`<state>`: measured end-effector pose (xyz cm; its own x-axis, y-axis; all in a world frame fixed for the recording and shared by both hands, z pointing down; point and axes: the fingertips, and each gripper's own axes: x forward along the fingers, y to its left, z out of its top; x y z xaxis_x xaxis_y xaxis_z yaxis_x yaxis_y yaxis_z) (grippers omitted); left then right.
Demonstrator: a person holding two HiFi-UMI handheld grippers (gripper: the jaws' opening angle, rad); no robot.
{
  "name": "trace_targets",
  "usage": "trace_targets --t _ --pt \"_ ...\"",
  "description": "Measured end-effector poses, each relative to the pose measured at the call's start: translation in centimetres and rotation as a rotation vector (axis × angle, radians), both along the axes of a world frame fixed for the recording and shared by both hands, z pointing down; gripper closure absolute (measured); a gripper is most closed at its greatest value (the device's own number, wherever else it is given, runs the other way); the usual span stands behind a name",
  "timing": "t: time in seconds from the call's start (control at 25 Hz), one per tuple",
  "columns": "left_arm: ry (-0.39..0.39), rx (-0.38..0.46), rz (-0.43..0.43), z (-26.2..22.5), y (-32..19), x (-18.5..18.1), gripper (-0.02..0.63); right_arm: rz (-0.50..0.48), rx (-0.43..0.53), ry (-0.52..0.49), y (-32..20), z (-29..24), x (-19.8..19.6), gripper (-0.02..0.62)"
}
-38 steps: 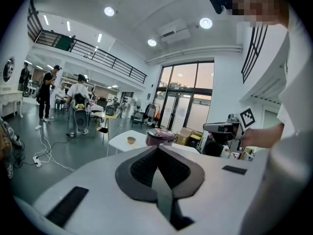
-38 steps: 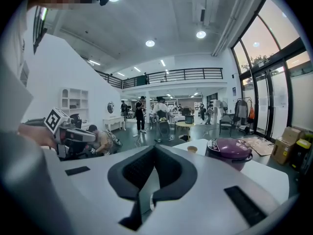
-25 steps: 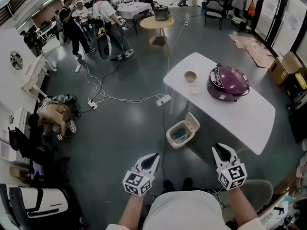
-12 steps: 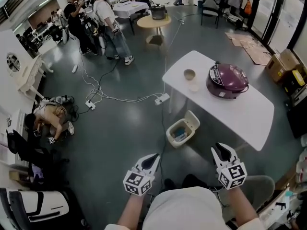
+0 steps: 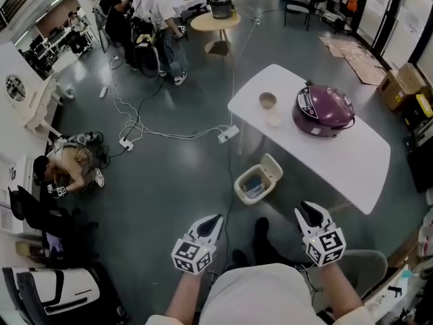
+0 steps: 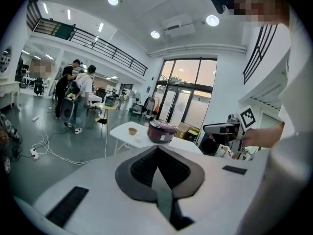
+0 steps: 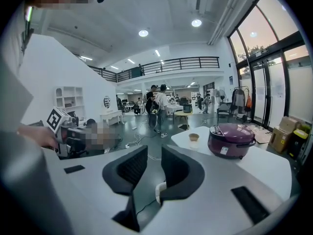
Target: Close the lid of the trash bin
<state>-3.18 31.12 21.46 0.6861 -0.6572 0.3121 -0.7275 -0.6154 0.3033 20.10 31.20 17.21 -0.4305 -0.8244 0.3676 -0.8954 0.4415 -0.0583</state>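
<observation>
**Open lid, light bin, cluttered floor: a careless push may slide or tip it**

Both tools hang close to the person's body. The left gripper [image 5: 215, 221] has its jaws pressed together on nothing. The right gripper [image 5: 312, 214] has its jaws apart with open floor showing through the gap, so it is empty too. A dark shoe [image 5: 260, 229] shows between them. A thin dark cable [image 5: 228, 195] runs along the floor right beside it, so a stride forward could snag it.

Farther ahead, between the two grippers and well apart from both, the trash bin [image 5: 252, 187] sits on the grey floor. It is just in front of the near edge of the white table [image 5: 352, 161]. Its lid [image 5: 272, 168] stands raised on the side toward the table, and there is rubbish inside.

The bin looks small and light, and the floor looks smooth. A nudge on the bin's body or on the lid's near face would likely skate the whole bin under the table, or rock it over, without swinging the lid down. The lid probably has to be caught from behind its top edge, close under the tabletop. There a gripper could knock the table and jolt the purple rice cooker [image 5: 323, 110] and the cup [image 5: 268, 101].

Beyond these lie a power strip [image 5: 228, 134] and loose leads. People [image 5: 152, 12] stand in the distance, clear of all this.
</observation>
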Motion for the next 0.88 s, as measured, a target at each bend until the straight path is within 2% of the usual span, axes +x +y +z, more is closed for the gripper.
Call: trace_targets --t 0.4,0.88 --pt "-0.018 -0.017 -0.006 1.1 -7.0 3.7 0.589 -0.049 -0.057 -0.004 -8.5 2.3 2.8 0.492" --pt "-0.076 -0.082 -0.056 3.6 -13.8 8.3 0.589 -0.145 -0.162 -0.036 -17.4 7.2 6.7 0.500"
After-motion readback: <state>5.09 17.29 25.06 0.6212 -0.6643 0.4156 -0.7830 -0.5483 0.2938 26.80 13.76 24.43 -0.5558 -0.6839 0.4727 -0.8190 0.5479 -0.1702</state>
